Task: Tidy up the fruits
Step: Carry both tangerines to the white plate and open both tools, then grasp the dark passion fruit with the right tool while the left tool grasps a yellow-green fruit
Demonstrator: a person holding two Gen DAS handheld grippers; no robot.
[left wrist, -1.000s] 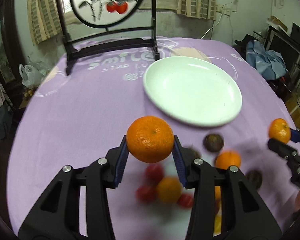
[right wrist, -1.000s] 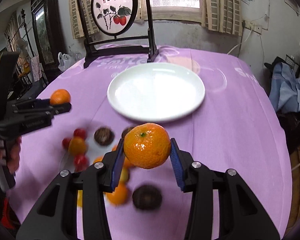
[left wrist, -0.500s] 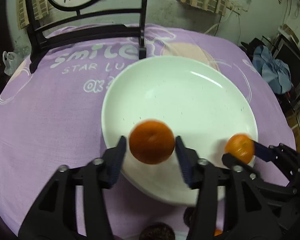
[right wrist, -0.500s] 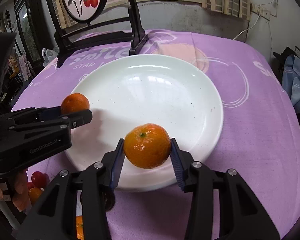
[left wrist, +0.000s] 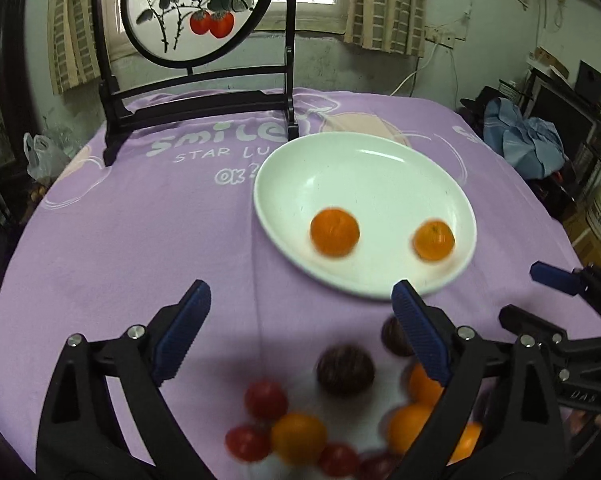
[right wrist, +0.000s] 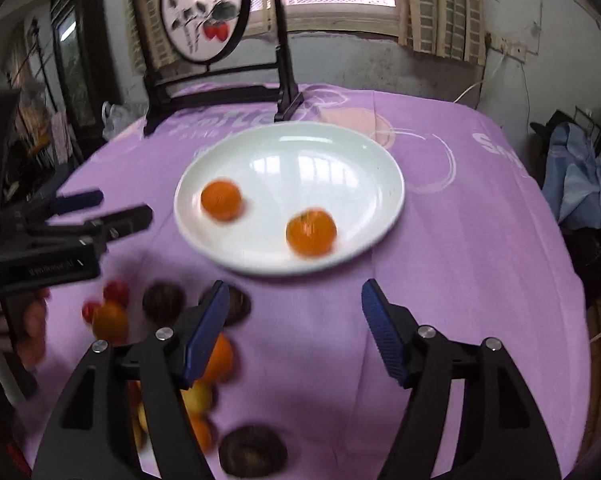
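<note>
The white plate [left wrist: 364,168] is sitting mid-table on the purple cloth [left wrist: 140,240], with bare cloth lying open on both its sides and its near rim just beyond the tongs. Two mandarins are resting in it, apart: one [left wrist: 334,232] left, one [left wrist: 434,240] near the right rim. The left tongs [left wrist: 300,332] are gaping wide, having just been opening, gripping nothing; the right tongs [right wrist: 292,328] likewise, less wide. Loose fruit [left wrist: 296,436] is lying blurred under both. Only the right view is showing a hand [right wrist: 32,320].
</note>
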